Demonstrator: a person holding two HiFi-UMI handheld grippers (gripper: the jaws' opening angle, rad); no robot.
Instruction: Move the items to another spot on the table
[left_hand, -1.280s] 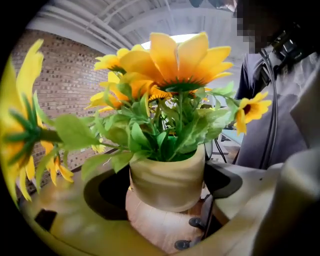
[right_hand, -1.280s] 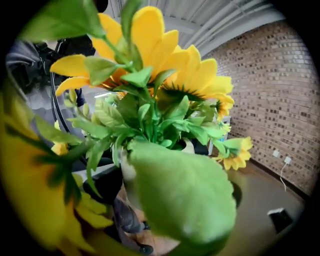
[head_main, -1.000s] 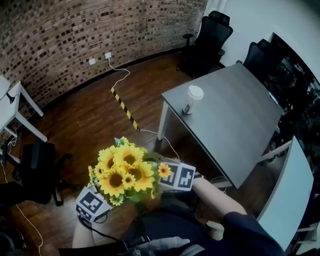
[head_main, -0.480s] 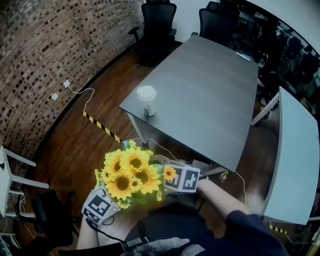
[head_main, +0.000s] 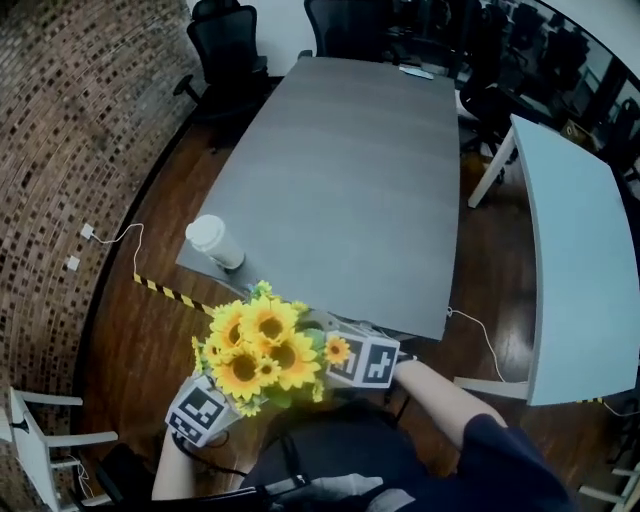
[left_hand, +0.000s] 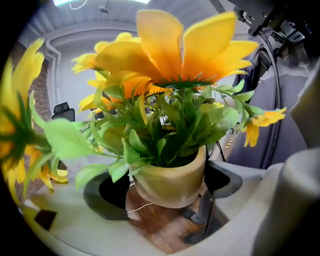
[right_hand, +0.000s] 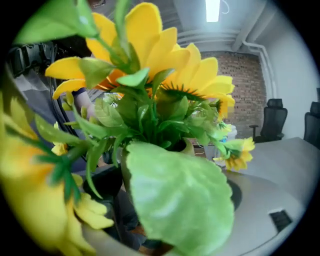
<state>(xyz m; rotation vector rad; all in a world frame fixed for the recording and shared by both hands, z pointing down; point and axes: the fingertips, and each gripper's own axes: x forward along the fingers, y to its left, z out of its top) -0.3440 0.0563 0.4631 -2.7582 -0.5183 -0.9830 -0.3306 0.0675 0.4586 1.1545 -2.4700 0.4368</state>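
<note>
Jaws of the left gripper (left_hand: 167, 186) are clamped on the flowerpot (left_hand: 172, 175), one dark pad against each side of its pale yellow-green wall. Right gripper (right_hand: 167, 192) jaws also straddle the same pot: one pad sits against the pot wall, the other contact is hidden by a big green leaf (right_hand: 175, 195). The two grippers come at the pot from opposite sides, with the sunflowers (head_main: 255, 345) standing up above both sets of jaws. Pot is off the table, with wooden floor (left_hand: 157, 227) showing below the left jaws. Grey table (head_main: 350, 180) lies ahead of the jaws, its near edge just beyond the blooms. Lidded paper cup (head_main: 212, 240) stands on the table's near corner, ahead of the left jaws, apart from the pot.
</note>
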